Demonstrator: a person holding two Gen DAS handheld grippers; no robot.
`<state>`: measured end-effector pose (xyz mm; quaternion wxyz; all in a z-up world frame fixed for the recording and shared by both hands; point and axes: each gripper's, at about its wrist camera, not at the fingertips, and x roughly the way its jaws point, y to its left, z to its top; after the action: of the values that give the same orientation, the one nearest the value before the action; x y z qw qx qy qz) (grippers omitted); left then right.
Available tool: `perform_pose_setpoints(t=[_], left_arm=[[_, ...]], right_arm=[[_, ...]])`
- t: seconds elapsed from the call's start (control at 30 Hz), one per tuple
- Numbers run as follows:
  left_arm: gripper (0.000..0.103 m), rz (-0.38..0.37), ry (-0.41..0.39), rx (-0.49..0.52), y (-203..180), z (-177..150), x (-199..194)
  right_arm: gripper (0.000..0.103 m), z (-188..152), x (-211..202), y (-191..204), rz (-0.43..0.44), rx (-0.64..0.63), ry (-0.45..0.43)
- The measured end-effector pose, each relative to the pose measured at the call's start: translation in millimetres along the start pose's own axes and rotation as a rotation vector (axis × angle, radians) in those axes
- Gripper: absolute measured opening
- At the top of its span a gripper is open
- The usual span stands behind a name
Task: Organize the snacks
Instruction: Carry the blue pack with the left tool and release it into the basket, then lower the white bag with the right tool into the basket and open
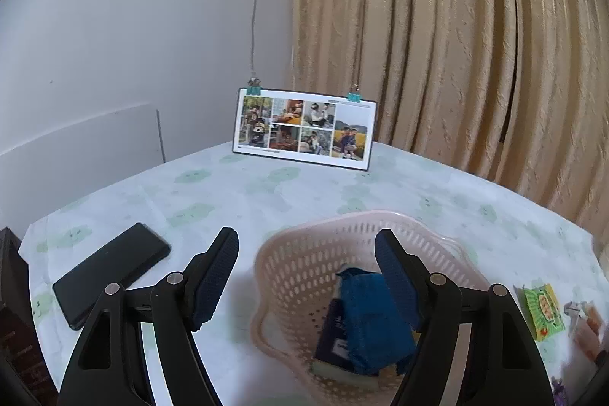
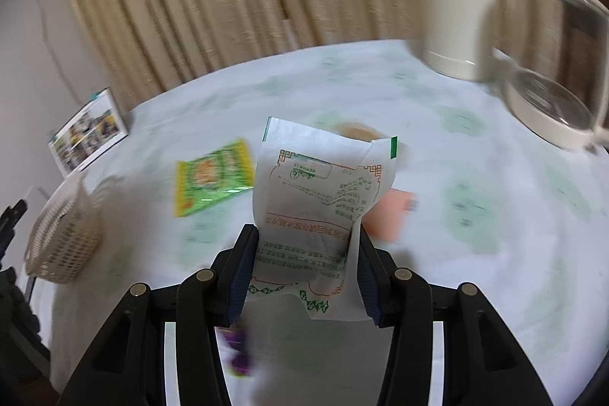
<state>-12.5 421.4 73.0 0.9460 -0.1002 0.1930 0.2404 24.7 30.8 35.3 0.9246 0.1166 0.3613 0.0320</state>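
Pinching a white snack packet (image 2: 316,200), the right hand-held gripper (image 2: 302,276) hangs over the table (image 2: 475,147); the left hand-held gripper (image 1: 306,276) gapes above the pink basket (image 1: 304,246).

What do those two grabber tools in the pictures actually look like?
Each hand-held gripper, left and right, is a black plastic fork of two angular arms with triangular cut-outs and round silver pins at the joints. The fingers carry dark blue ribbed pads. No cables or sleeves show.

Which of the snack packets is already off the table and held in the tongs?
The white packet with green and orange print, clamped in the right tongs; the green-and-yellow packet lies flat on the tablecloth.
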Motion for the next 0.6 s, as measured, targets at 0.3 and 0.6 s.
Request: perform_pose_setpoints(t=[0.3, 0.6], left_arm=[[0.075, 0.030, -0.009, -0.047, 22.7, -7.0, 5.4], [0.075, 0.018, -0.005, -0.069, 29.9, -12.4, 8.0]], right_arm=[[0.046, 17.7, 8.2, 102.6, 0.159, -0.154, -0.006], [0.046, 20.8, 25.1, 202.4, 0.301, -0.298, 0.011]])
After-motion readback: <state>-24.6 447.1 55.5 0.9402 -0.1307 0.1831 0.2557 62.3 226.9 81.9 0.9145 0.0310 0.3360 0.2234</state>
